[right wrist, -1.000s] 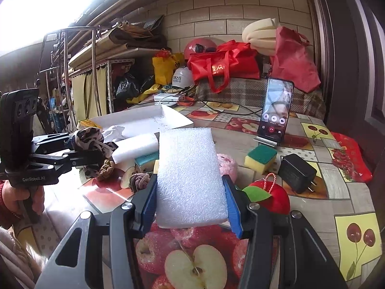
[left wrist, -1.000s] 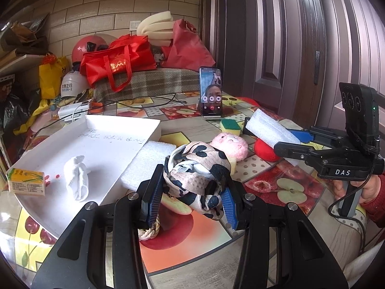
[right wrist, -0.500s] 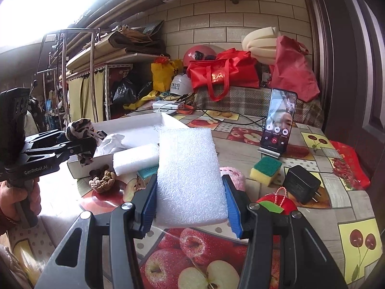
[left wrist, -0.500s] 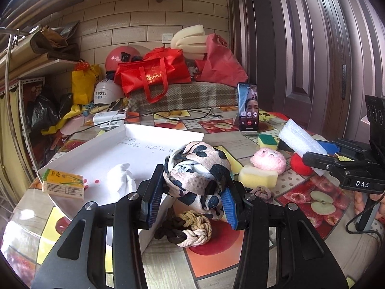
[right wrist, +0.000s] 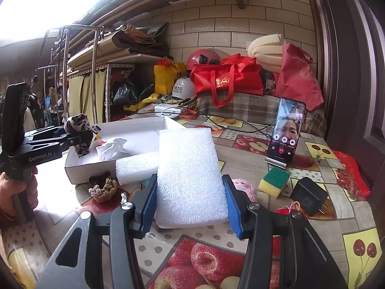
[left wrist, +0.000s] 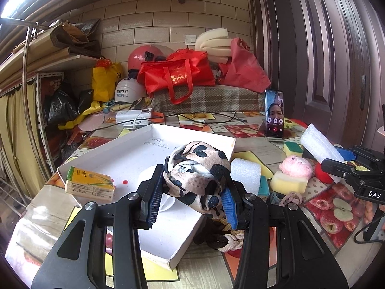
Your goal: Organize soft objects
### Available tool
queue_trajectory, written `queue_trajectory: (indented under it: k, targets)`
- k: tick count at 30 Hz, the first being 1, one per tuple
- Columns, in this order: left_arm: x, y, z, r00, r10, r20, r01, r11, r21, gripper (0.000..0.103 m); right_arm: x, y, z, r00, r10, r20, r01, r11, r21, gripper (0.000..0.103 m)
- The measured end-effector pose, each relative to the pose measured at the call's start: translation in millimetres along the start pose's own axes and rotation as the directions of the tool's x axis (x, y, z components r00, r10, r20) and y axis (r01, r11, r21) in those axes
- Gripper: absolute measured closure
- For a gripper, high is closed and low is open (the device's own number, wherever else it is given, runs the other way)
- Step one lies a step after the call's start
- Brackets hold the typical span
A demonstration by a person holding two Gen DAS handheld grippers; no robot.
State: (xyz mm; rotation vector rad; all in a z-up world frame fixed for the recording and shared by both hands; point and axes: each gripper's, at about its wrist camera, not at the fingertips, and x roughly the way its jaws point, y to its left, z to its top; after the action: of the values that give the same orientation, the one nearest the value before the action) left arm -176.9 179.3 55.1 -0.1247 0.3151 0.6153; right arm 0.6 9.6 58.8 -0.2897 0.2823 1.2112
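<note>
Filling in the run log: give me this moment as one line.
left tongs: shut on scarf, over box | right tongs: shut on foam, above table

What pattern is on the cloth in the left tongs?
Beige-pink cloth with black blotches, cow-print style; clearest in the left wrist view.

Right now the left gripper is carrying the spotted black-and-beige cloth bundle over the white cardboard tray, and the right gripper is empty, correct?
Not quite. The right gripper is not empty: the right wrist view shows it shut on a white rectangular foam block. The left gripper does hold the spotted black-and-beige cloth bundle over the white cardboard tray.
</note>
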Motion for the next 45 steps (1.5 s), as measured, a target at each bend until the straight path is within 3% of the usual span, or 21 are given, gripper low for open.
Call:
queue_trajectory:
  k: [13, 26, 31, 38, 45]
  targets:
    - [7, 16, 2, 0.998, 0.056, 0.012, -0.055, 0.998, -0.026, 0.059, 22, 22, 11, 0.999, 0.038, 0.016, -0.038, 0.999, -0.007, 0.052]
    - [34, 49, 12, 0.989, 0.145, 0.007, -0.144, 0.987, -0.073, 0.059, 71, 28, 33, 0.999, 0.041, 0.027, -0.043, 0.994, 0.098, 0.052]
    - [44, 67, 18, 0.976, 0.217, 0.035, -0.212, 0.972, -0.101, 0.059, 99, 53, 45, 0.997, 0.070, 0.017, -0.072, 0.994, 0.087, 0.052]
    - [53, 106, 16, 0.969, 0.245, -0.033, -0.245, 0.934, -0.260, 0.059, 129, 77, 55, 0.993, 0.116, -0.024, -0.112, 0.985, 0.132, 0.052]
    - [64, 99, 21, 0.962, 0.271, -0.040, -0.273, 0.938, -0.215, 0.059, 140, 92, 58, 0.993, 0.108, -0.055, -0.103, 0.991, 0.091, 0.052]
